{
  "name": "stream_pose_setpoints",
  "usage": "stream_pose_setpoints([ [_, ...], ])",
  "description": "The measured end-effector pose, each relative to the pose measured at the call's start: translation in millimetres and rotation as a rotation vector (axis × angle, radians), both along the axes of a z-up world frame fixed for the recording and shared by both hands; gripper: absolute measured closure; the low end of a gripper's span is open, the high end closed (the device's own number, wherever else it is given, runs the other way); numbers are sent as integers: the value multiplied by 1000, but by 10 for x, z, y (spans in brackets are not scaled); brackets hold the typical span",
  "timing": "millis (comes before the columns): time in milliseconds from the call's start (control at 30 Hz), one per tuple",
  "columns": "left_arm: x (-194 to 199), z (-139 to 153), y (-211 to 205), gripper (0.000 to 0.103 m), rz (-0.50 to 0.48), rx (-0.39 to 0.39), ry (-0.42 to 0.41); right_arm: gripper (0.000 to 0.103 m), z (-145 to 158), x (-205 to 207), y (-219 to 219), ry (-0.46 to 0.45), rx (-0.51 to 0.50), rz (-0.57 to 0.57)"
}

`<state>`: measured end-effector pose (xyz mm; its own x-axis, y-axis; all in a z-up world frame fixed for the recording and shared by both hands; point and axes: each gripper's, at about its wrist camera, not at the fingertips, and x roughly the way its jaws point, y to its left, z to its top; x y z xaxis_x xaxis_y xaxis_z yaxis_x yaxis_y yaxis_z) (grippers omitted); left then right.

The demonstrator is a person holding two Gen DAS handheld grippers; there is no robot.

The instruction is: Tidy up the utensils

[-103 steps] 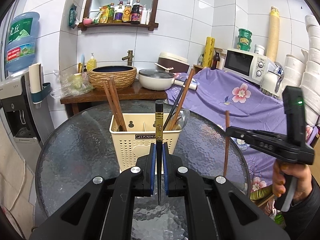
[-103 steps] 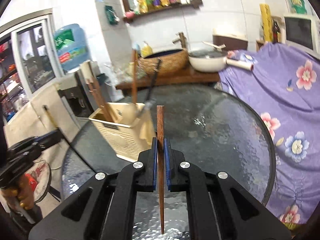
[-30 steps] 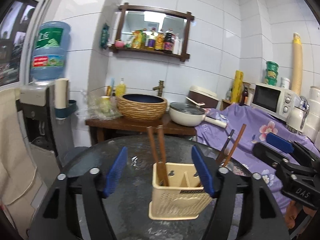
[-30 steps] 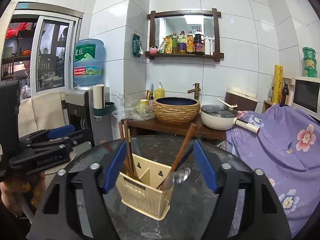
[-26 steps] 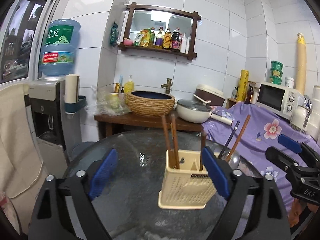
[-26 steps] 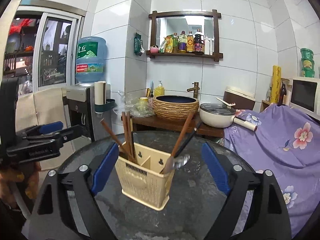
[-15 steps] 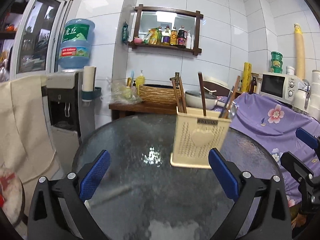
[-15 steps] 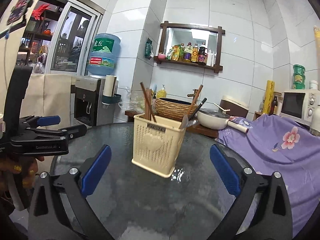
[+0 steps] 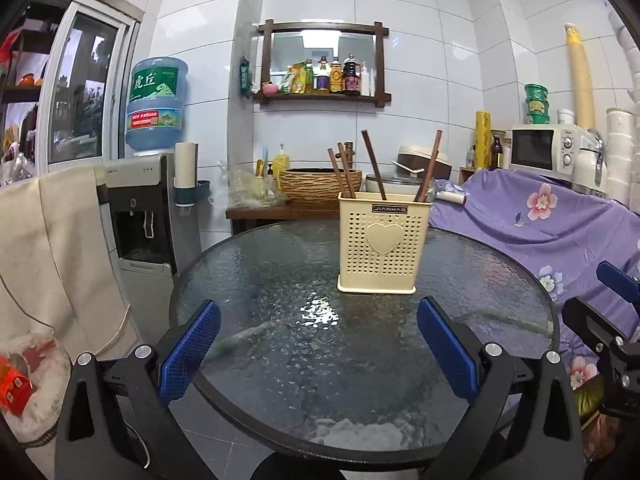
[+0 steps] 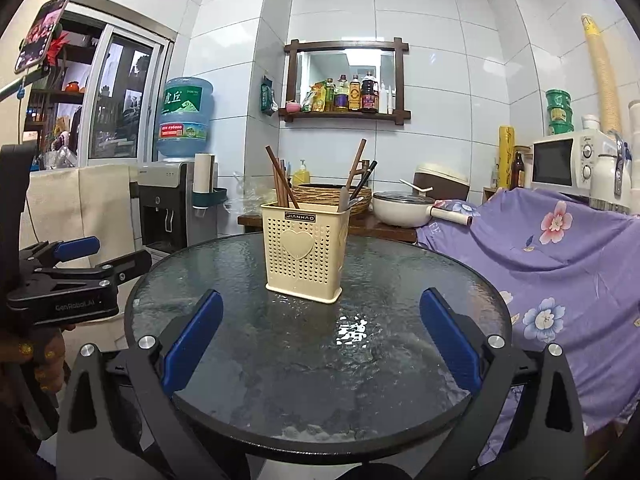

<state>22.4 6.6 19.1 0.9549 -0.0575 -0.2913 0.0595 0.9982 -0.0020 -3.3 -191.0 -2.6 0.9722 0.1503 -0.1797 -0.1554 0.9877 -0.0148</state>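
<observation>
A cream perforated utensil holder with a heart on its front stands upright on the round glass table; it also shows in the right wrist view. Several brown chopsticks and a black one stand in it, with a metal spoon. My left gripper is open and empty, held back at the table's near edge. My right gripper is open and empty, also held back at the near edge. Each gripper shows from the side in the other's view.
A water dispenser stands left of the table. A wooden side table behind holds a woven basin and a white pot. A purple flowered cloth covers furniture on the right, with a microwave on it.
Both grippers released their chopsticks into the holder, opened wide and pulled back and down from above the holder to the table's near edge.
</observation>
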Motion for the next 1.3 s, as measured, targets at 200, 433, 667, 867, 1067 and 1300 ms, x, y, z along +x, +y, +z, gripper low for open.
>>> stream_pose_setpoints([
  [200,-112,17,58,7,4,-21,6,6,31,-72,-41,7,21,7],
  [433,-195,26,115,7,1,-40,16,6,90,-125,25,-12,5,13],
  [667,-221,41,114,6,9,-32,22,6,90,-140,81,-10,-10,15],
  [867,-208,35,101,6,10,-30,31,6,94,-147,80,-10,-7,14],
  [1067,-206,31,94,6,7,-31,35,6,98,-146,84,-8,-7,14],
  [1300,-206,32,95,6,7,-33,35,6,95,-145,87,-7,-8,14],
])
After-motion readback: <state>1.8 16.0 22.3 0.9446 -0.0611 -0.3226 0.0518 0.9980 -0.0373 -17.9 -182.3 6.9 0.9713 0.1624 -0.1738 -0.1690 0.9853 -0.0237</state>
